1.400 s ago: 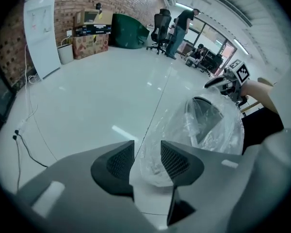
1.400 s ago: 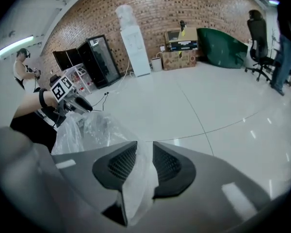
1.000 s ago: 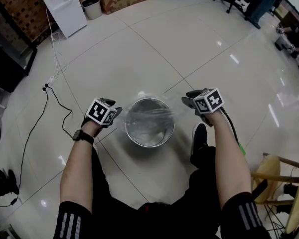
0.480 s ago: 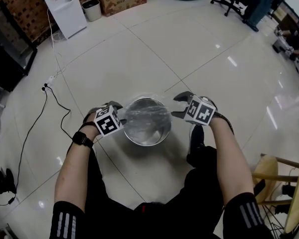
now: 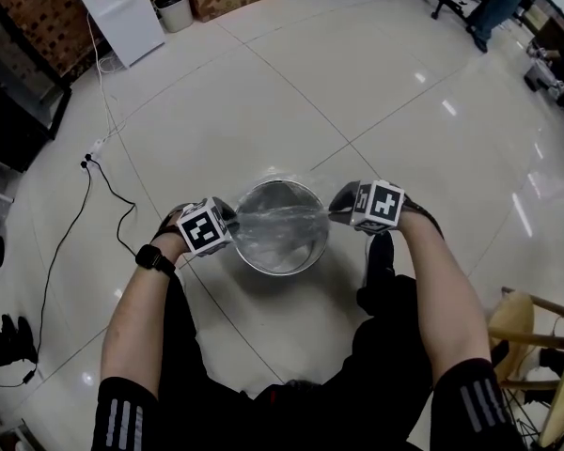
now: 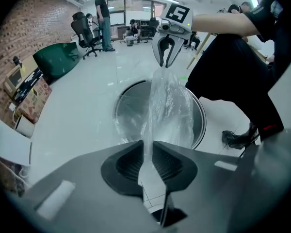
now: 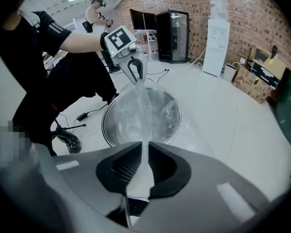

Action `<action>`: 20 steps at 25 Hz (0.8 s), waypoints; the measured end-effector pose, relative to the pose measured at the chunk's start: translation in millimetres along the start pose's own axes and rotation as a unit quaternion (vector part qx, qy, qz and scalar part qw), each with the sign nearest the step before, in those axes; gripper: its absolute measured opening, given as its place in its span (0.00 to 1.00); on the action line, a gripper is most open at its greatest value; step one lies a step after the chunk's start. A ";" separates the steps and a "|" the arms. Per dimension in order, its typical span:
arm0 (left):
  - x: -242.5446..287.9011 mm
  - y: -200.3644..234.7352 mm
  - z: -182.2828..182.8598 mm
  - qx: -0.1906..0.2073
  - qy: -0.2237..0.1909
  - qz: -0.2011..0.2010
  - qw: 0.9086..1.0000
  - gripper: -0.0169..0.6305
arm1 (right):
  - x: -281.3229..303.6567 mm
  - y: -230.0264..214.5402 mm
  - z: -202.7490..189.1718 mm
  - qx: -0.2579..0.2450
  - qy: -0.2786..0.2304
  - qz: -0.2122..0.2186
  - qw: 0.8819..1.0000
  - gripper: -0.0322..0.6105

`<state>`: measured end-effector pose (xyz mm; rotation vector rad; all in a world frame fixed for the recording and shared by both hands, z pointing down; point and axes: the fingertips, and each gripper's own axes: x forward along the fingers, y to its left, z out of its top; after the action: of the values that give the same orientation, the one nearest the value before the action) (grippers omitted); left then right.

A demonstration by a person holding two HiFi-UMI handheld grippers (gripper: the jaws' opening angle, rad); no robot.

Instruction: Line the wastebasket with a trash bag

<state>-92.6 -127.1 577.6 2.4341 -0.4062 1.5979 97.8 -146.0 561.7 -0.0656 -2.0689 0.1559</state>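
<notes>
The wastebasket [image 5: 263, 263], a round metal bin, stands upright on the tiled floor [image 5: 376, 92], just beyond the person's shoe [image 5: 380, 252]. The bag [image 5: 284, 225], a clear plastic film, is stretched across the mouth of the wastebasket, between the two grippers. The left gripper [image 5: 229, 225] sits at the left side of the rim and the right gripper [image 5: 337, 207] at the right side. They face each other across the opening, and both point steeply down. The left gripper view shows that gripper's jaws nearly together, with the ribbed pads pressing on a gathered edge of the bag. From the pads the film runs as a taut, crinkled band over the opening to the tips of the right gripper on the far side. The right gripper view shows the same on that side. Its jaws are nearly together, a pinched strip of film lies between the pads, and the band leads across to the left gripper. The jaws of both grippers have just been closing, each with film between them. The middle of the bag hangs over the opening, and some film spills past the rim onto the floor. How far the bag reaches down inside the wastebasket cannot be told.
</notes>
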 end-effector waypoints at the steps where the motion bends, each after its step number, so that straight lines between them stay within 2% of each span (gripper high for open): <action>1: -1.2 -1.2 1.0 0.002 0.001 0.001 1.000 0.07 | 0.1 1.9 0.1 -0.001 -0.002 0.006 1.000 0.10; 3: -7.4 -3.4 4.3 0.011 0.000 0.004 1.000 0.02 | -2.3 4.8 3.7 -0.001 -0.012 0.015 1.000 0.06; 9: -28.7 -33.7 8.1 0.051 -0.007 -0.020 0.998 0.02 | -14.7 27.8 9.4 0.004 -0.038 0.060 0.997 0.06; 15: -22.8 -84.2 -6.0 0.089 0.010 -0.093 0.992 0.02 | -5.7 59.0 -8.4 0.019 -0.016 0.133 0.991 0.06; 20: -16.9 -111.9 -9.4 0.102 0.017 -0.132 0.986 0.05 | 8.3 79.6 -24.0 0.023 0.013 0.172 0.985 0.06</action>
<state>-69.5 -16.7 564.0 2.4747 0.0892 1.6304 113.3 -64.2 569.3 -0.3963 -2.0131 0.4122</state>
